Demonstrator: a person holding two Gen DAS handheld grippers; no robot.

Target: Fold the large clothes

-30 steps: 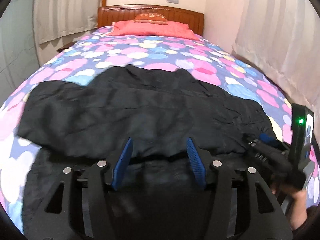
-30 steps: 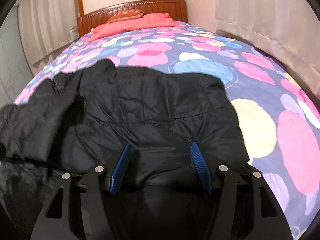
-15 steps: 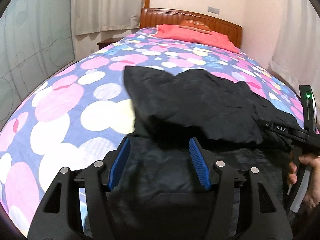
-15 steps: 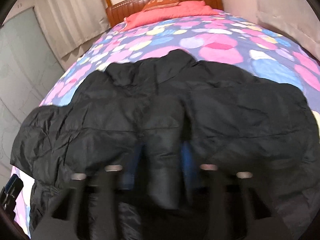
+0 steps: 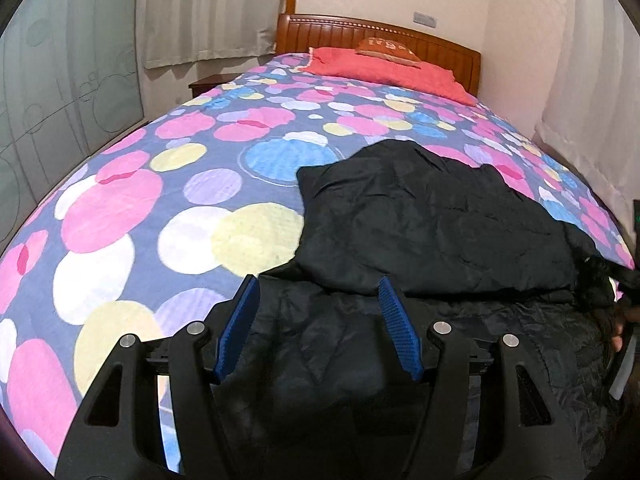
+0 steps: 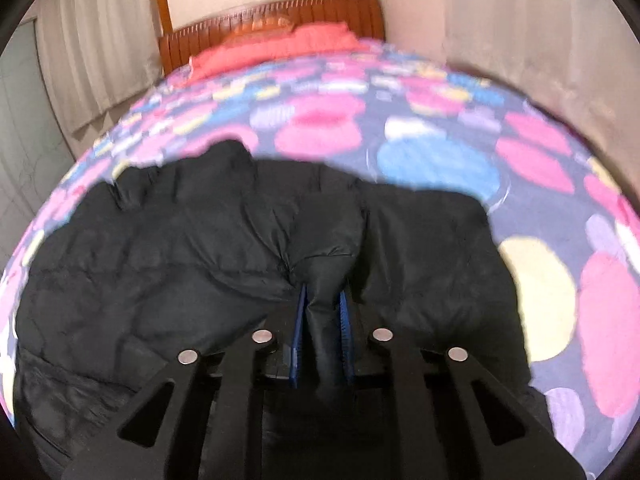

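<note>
A large black padded jacket (image 5: 440, 224) lies on the bed, one part folded over the rest. My left gripper (image 5: 318, 300) is open with its blue pads just above the jacket's near left hem, holding nothing. In the right wrist view the jacket (image 6: 180, 264) fills the lower frame. My right gripper (image 6: 323, 300) is shut on a pinched ridge of the jacket's fabric that stands up between its blue pads. The right view is blurred.
The bed has a quilt with pink, blue, yellow and white circles (image 5: 140, 220). A red pillow (image 5: 384, 68) and wooden headboard (image 5: 340, 28) are at the far end. Curtains (image 5: 592, 80) hang close on the right; a wall panel (image 5: 60, 80) is on the left.
My right gripper has closed on a fold of the jacket. My left gripper has swung left to the jacket's left edge and stays open.
</note>
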